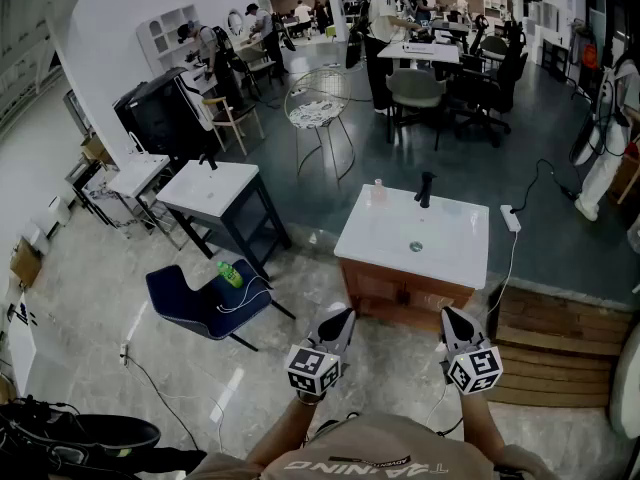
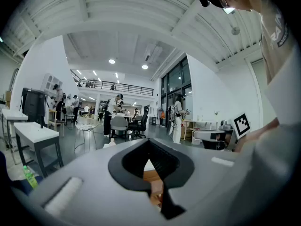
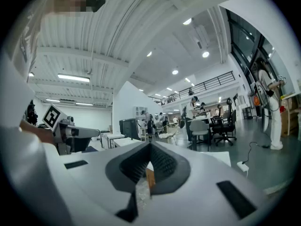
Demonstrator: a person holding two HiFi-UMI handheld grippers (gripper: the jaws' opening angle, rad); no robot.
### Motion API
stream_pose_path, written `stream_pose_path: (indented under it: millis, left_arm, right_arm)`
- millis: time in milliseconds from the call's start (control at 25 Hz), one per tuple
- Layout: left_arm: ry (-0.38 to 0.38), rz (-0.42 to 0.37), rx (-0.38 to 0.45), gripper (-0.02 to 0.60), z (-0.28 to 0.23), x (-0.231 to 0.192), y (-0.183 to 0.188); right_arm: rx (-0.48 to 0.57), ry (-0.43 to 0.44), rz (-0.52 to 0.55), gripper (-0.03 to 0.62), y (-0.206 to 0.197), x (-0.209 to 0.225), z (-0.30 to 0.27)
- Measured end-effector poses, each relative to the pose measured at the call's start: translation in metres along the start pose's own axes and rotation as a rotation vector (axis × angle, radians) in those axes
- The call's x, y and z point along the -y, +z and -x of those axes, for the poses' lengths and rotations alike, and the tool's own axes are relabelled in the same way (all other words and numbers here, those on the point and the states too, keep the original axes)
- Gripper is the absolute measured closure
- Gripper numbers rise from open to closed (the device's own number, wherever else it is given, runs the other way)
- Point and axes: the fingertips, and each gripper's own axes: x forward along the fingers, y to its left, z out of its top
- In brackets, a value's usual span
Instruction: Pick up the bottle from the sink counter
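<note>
From the head view, a small clear bottle (image 1: 378, 190) stands at the back left corner of the white sink surface (image 1: 455, 253), near the black tap (image 1: 426, 188); the left gripper (image 1: 343, 316) and right gripper (image 1: 449, 315) hang well apart from it; left gripper view: jaws pressed together, empty; right gripper view: the same.

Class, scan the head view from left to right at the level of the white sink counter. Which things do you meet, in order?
dark blue chair → small pale bottle at the back edge of the white sink counter → black faucet → white power strip on the floor
</note>
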Motion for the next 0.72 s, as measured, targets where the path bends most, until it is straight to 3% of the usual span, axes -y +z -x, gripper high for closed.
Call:
stream_pose_path:
  millis: [200, 480, 720]
  left_arm:
    - [-0.030, -0.075, 0.048, 0.574, -0.025, -0.004, 0.029]
    - [-0.100, -0.055, 0.025, 0.574, -0.057, -0.001, 0.018]
    - [-0.191, -0.090, 0.045, 0.574, -0.080, -0.005, 0.020]
  right_arm:
    - [0.027, -0.018, 0.035, 0.588, 0.011, 0.010, -0.011]
    - [0.013, -0.048, 0.039, 0.586, 0.007, 0.009, -0.005]
    - [0.009, -0.070, 0.048, 0.586, 0.004, 0.010, -0.018]
